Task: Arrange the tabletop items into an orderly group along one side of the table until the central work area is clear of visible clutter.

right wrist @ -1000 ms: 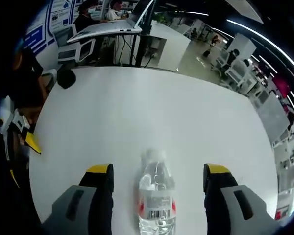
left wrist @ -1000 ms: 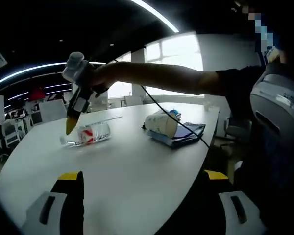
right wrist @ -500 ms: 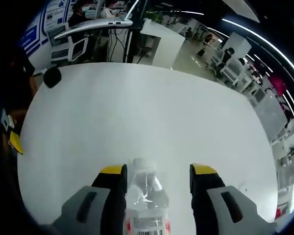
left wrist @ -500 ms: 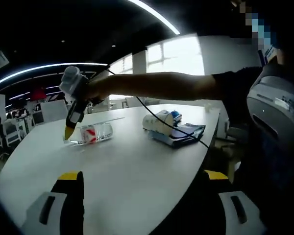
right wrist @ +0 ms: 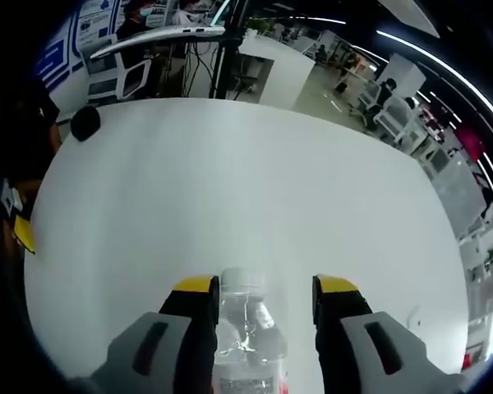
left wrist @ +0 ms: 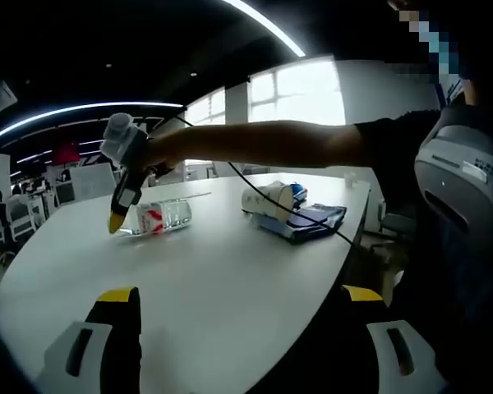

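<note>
A clear water bottle with a red-and-white label lies on its side on the white table, cap pointing away. My right gripper is shut on it, its yellow-tipped jaws pressed against the bottle's shoulders. In the left gripper view that same gripper hangs from a person's outstretched arm over the bottle at the far left. A white paper cup lies on a blue pad near the table's right edge. My left gripper is open and low over the near table edge, holding nothing.
A small black round object sits at the table's far left edge. A black cable trails from the arm across the cup. The person's body stands right of the table. Desks and chairs lie beyond the far edge.
The right gripper's jaws have come forward and closed in around the bottle, from wide apart beside it to tight against it. The left gripper has stayed put.
</note>
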`<state>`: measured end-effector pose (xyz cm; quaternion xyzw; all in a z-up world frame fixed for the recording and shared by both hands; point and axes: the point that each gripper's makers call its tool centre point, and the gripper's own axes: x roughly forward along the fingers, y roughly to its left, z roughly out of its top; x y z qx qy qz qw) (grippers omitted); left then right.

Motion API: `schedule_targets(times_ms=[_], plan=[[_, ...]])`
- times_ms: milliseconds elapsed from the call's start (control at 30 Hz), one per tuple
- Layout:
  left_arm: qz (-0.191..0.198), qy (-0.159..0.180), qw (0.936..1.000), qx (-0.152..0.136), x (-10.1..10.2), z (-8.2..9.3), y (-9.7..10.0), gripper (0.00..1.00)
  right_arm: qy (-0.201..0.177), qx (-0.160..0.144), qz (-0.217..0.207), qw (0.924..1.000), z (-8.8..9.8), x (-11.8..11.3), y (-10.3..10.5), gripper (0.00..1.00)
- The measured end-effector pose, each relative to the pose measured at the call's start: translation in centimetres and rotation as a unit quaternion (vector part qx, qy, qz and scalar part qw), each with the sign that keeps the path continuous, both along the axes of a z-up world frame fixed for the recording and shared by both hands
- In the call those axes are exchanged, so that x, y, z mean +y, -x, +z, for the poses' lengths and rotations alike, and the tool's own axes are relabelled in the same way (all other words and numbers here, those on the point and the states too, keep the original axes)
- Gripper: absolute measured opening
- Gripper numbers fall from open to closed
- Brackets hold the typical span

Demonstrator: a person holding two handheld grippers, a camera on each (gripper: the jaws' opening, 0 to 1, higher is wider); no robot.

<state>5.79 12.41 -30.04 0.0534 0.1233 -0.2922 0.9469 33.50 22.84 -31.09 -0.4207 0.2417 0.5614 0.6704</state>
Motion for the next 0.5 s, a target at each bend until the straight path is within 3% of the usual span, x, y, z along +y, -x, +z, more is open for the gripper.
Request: schedule_targets(times_ms=[200, 300, 500], plan=[[0.001, 0.001, 1.0000, 0.002, 0.07, -0.25, 0.04, 1.00, 0.004, 0.006, 0.005, 1.0000, -0.52, 0.38, 0.09, 0.38], [0.001, 0.003, 1.0000, 0.002, 0.15, -0.29, 0.10, 1.00, 0.004, 0.015, 0.010, 0.9998, -0.70, 0.43, 0.52, 0.22], [0.004, 0.004, 1.0000, 0.003, 0.39, -0.39, 0.23, 1.00, -0.001, 0.017, 0.001, 0.9998, -0.46, 0.42, -0.01, 0.21]])
